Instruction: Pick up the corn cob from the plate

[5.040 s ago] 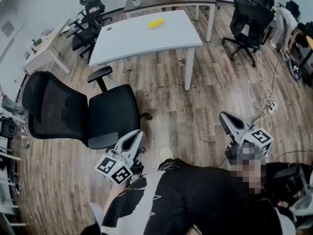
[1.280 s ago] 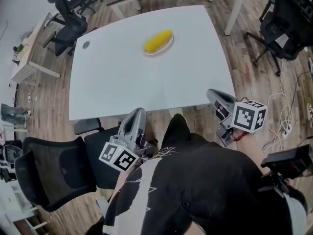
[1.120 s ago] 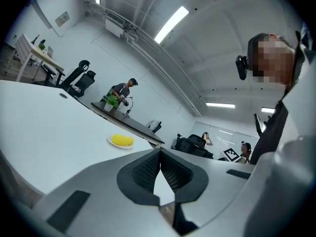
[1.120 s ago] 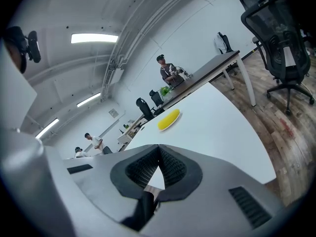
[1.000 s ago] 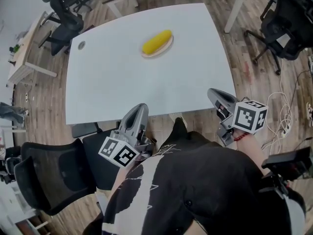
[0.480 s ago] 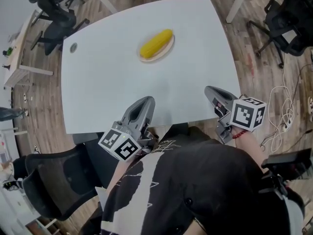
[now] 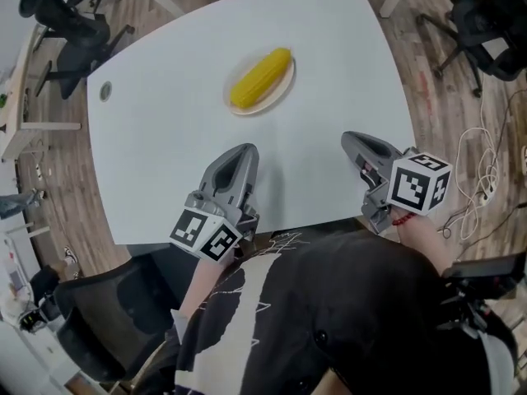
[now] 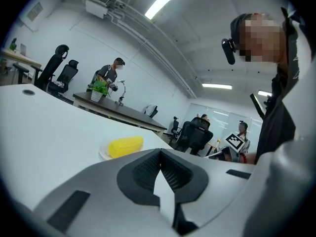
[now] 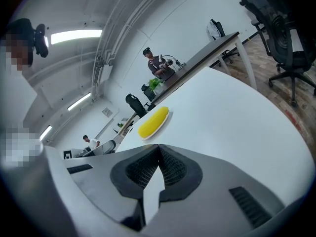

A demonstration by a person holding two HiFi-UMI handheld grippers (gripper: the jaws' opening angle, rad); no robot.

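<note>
Both your left gripper (image 7: 241,153) and right gripper (image 7: 352,141) hang over the near edge of the white table (image 7: 156,146) with jaws pressed together on nothing, while the corn cob (image 7: 260,78) lies on its plate (image 7: 278,96) well ahead, roughly midway between the two.

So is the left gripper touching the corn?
Apart. The head view shows bare table between the left gripper and the corn.

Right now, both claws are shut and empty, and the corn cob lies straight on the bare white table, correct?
One thing is wrong: the corn cob lies on a plate, which stands on the white table. The head view shows this. The left claw and right claw are indeed shut and empty.
</note>
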